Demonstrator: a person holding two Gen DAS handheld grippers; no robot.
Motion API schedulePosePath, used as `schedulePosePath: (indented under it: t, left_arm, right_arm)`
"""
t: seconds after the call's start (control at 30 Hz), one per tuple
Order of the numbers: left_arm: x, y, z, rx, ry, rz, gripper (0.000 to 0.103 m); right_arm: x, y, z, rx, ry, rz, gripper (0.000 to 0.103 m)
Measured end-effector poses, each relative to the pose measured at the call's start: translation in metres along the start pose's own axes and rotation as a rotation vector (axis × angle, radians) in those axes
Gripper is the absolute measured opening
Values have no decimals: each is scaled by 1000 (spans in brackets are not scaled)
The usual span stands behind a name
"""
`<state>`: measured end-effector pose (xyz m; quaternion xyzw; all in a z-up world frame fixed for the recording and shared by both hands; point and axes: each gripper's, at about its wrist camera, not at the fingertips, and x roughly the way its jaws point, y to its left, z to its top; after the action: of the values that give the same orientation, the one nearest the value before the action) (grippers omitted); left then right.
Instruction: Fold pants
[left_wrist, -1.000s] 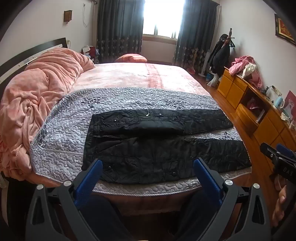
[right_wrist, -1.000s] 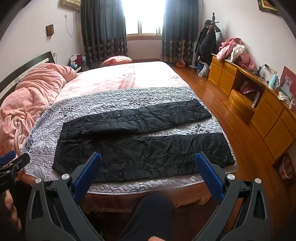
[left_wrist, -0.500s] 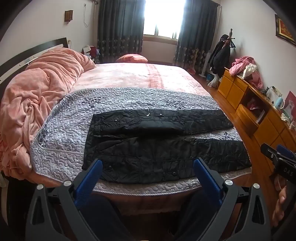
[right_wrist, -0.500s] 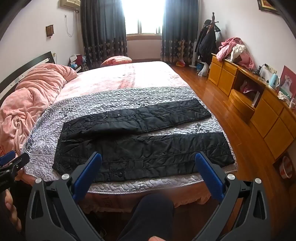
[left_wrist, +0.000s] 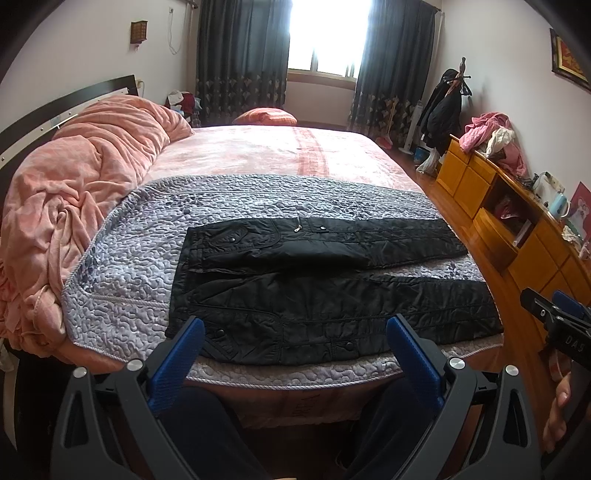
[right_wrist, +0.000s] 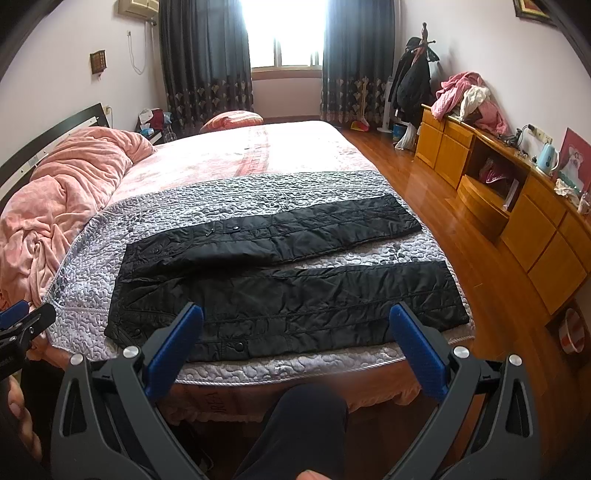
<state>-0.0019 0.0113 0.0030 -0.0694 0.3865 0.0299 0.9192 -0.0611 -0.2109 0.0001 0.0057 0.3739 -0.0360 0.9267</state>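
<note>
The pants lie flat on the grey quilt at the near edge of the bed, waist to the left, both legs stretched right with a strip of quilt showing between them. The left tongs hang wide apart and empty, short of the bed's edge, above the person's dark-clad legs. The right tongs are likewise spread wide, gripping nothing. A pink blanket is bunched along the headboard side, and a wooden dresser stands against the right wall.
</note>
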Motion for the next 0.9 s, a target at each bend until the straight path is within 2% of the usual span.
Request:
schedulePosePath:
  t: [0.9]
  left_arm:
    - [2,-2,-5,1,3,8,99]
  right_arm:
    - [5,0,-2,5,8,-1,101]
